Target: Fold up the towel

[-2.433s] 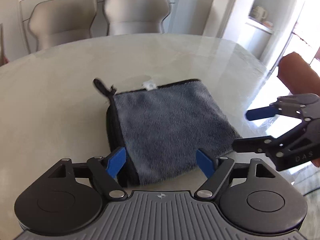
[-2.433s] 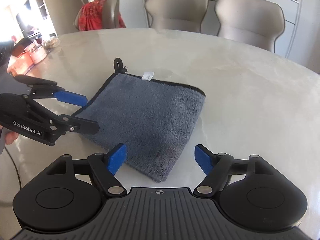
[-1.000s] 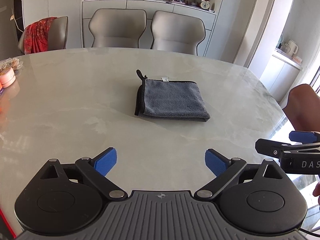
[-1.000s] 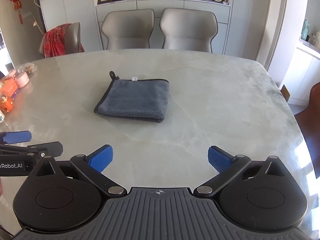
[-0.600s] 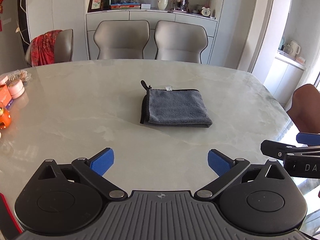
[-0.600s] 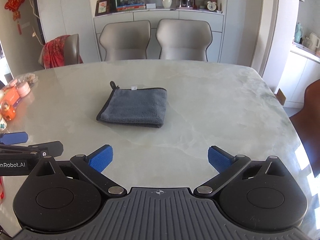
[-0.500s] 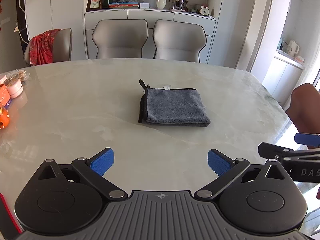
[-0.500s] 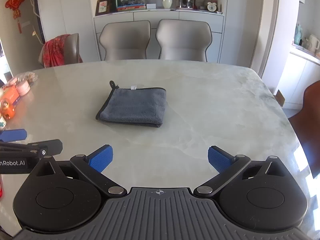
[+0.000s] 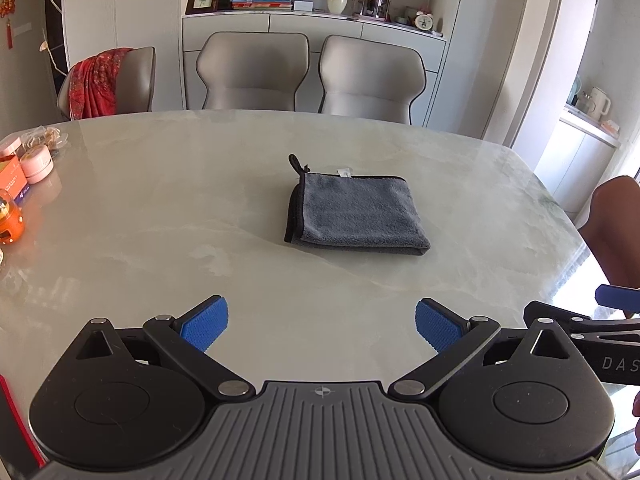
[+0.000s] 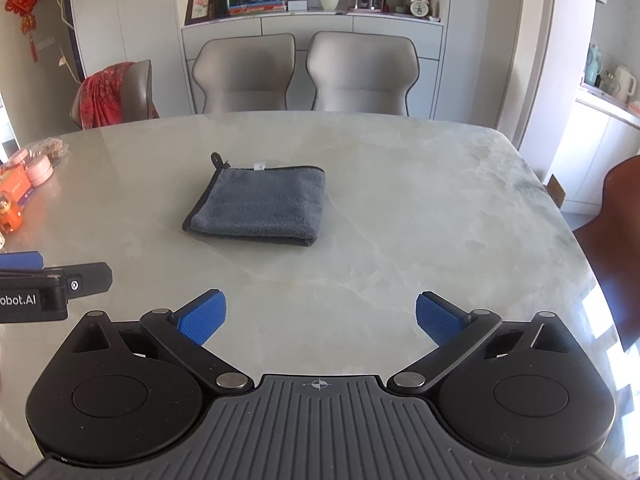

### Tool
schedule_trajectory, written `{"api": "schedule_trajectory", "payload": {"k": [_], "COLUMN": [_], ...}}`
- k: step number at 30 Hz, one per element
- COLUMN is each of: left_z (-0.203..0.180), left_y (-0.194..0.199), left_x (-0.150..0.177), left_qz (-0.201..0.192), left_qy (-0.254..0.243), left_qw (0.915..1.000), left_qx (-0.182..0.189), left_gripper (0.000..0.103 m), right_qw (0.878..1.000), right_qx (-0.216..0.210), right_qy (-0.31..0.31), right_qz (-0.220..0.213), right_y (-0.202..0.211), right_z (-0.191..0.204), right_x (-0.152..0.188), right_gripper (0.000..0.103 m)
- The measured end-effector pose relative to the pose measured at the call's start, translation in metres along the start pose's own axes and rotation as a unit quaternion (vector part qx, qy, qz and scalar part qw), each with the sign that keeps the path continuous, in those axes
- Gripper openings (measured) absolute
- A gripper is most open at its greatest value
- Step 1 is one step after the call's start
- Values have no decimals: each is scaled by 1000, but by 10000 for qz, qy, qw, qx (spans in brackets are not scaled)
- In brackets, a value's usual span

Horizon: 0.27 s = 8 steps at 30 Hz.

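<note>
A grey towel [image 9: 354,214] [image 10: 260,208] lies folded into a small square on the marble table [image 9: 160,208], with its black loop and white label at the far edge. My left gripper [image 9: 322,326] is open and empty, held back near the table's front edge, well short of the towel. My right gripper [image 10: 320,318] is also open and empty, equally far back. Each gripper shows at the edge of the other's view: the right gripper [image 9: 592,320] on the right, the left gripper [image 10: 48,276] on the left.
Two beige chairs [image 9: 312,74] stand behind the table, and a third chair with a red cloth [image 9: 100,82] is at the back left. Pink and orange containers [image 9: 24,172] sit on the table's left side. A brown chair [image 10: 612,240] stands to the right.
Both grippers have drawn back and up from the folded towel, open the whole time. Over the last half second they barely moved. The towel has stayed in place.
</note>
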<state>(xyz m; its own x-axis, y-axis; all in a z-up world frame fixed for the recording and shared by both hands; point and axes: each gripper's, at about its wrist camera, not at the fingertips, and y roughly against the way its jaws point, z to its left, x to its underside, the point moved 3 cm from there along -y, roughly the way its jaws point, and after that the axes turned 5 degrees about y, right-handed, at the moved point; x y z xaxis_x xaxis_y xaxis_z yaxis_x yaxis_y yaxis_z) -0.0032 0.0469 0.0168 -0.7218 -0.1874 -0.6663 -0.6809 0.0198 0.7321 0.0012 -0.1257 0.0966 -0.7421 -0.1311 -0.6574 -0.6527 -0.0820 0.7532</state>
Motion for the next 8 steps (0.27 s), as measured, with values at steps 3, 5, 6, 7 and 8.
{"api": "schedule_trajectory", "payload": {"k": [3, 5, 6, 7, 8], "left_z": [-1, -1, -1, -1, -1], "left_y": [-1, -1, -1, -1, -2], "left_x": [1, 2, 2, 2, 1], "left_qz": [-37, -61, -69, -74, -68], "left_qy": [-77, -109, -104, -101, -97], "left_qw": [9999, 9999, 9999, 9999, 9999], "left_qx": [-55, -76, -100, -104, -89], "left_gripper": [102, 102, 102, 102, 102], "right_qw": [10000, 10000, 10000, 10000, 10000], "right_qx": [3, -1, -2, -3, -2], "right_qy": [15, 23, 19, 19, 21], "right_qz": [10, 29, 31, 47, 56], "right_y": [-1, -1, -1, -2, -2], "right_z": [0, 0, 0, -1, -1], "right_x": [0, 1, 1, 1, 1], "right_gripper": [102, 102, 102, 102, 102]}}
